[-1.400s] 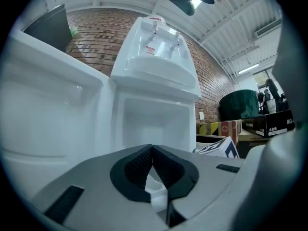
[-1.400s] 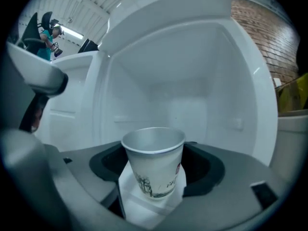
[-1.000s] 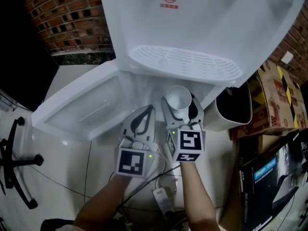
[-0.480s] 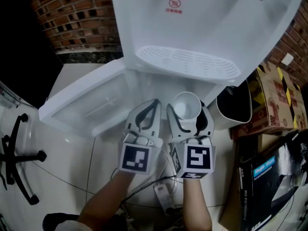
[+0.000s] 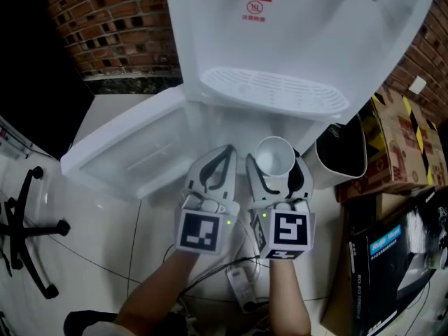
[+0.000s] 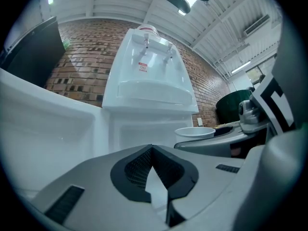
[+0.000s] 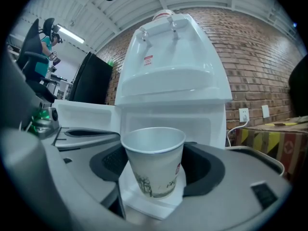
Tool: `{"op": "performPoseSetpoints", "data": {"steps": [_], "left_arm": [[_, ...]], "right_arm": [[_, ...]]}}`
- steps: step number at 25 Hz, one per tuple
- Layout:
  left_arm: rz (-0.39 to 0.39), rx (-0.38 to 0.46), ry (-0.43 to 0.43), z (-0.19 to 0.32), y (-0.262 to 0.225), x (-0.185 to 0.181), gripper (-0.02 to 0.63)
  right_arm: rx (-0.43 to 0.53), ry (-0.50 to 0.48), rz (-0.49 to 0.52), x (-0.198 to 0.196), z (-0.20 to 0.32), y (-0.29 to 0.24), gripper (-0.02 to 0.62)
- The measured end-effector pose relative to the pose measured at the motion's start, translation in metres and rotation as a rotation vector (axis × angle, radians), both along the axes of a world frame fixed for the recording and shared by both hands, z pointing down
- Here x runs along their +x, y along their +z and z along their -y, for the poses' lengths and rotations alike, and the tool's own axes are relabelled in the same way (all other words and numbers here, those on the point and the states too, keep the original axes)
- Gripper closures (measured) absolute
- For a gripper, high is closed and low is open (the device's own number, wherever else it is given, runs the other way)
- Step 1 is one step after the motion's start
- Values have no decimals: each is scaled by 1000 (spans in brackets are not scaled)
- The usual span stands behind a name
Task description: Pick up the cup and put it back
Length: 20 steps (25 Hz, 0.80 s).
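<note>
Over the last second both hands have lifted a little and drawn back from the open cupboard at the foot of the water dispenser (image 5: 294, 40), and the cup has come along with the right one. Over the last half of that second hardly anything has shifted.

The right hand-held gripper (image 5: 274, 161) has its jaws spread wide around the paper cup (image 7: 154, 170), one on each side of its lower wall. It carries the cup clear of any surface. The cup stands upright, mouth up, so its long axis is vertical and crosses the line along which the jaws point.

The left hand-held gripper (image 5: 222, 152) is closed, tips together with nothing between them. It hangs just beside the right one, on the cup's left, without touching the cup.

The cupboard opening (image 7: 166, 117) lies straight ahead of the right hand-held gripper, beyond the cup and under the drip tray (image 5: 273, 93). Its door (image 5: 126, 152) hangs open to the left.

Putting the cup back looks like a forward push by the right hand, with the cup kept level so that it clears the tray's edge.
</note>
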<state>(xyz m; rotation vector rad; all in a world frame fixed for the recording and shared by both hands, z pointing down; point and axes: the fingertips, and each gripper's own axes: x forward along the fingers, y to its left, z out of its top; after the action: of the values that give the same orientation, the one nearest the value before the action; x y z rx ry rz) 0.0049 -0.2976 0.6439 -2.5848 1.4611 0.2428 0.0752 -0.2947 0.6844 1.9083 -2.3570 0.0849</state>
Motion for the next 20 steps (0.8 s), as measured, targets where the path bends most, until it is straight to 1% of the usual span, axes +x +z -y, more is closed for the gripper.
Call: {"op": "performPoseSetpoints", "data": {"steps": [5,8,11,17,20], "left_arm": [[-3,-2,10,-2,2,4,603],[-6,-6,11,-2,4,4,603],[-13,-22,7,-2,10,4,603],[21,-55,12,-1,33,4,603],[19,-72,8,0,40,4,603]], "right_arm": [[-15,1,2,0,2,6,245],[8,-16,-29,1,8,12,245],[10,-23,-52,3,21,23,245],[50,-36,0,-4,55,33,245],[56,-43,49,-4,73,53,245]]}}
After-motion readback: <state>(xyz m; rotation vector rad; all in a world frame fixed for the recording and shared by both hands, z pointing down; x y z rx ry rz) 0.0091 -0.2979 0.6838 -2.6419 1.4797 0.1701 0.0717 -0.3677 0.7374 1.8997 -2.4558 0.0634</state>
